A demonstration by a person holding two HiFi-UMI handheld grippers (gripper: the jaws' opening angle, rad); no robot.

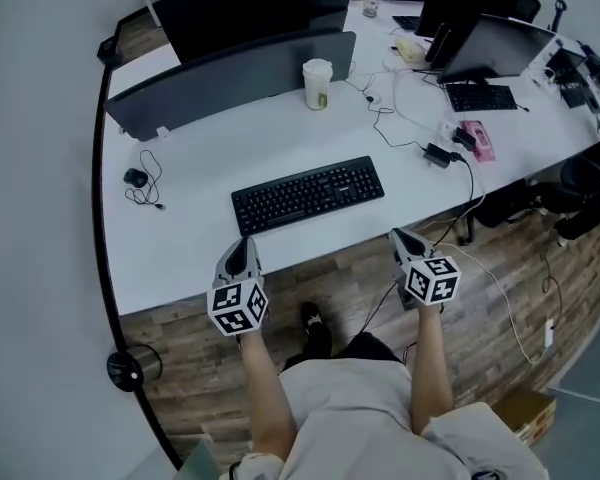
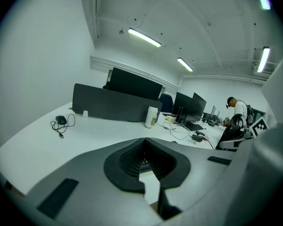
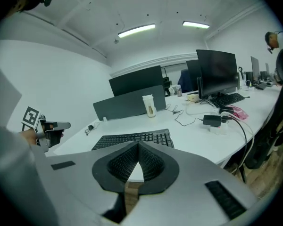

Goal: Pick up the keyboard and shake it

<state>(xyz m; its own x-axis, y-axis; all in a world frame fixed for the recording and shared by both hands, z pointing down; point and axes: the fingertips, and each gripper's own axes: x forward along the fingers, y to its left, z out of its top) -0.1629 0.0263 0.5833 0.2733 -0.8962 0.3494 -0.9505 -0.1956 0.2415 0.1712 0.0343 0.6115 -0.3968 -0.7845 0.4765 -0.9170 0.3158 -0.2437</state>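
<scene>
1. Left gripper, nearest on the left: closed tight, nothing between the pads; hangs over the near edge of white desk, just beside the near left corner of keyboard.
2. Right gripper, nearest on the right: likewise closed and empty; sits at the desk's near edge above wooden floor, near the keyboard's right end but apart from it.
3. Black keyboard: lies flat on the desk just beyond both grippers, set at an angle, right end farther away.
4. Farther left, small black corded device; farther right, black power adapter on its cable.
5. Behind those, white cup, upright in front of dark divider panel.
6. Farthest back, on the right, second keyboard below dark monitor.
</scene>
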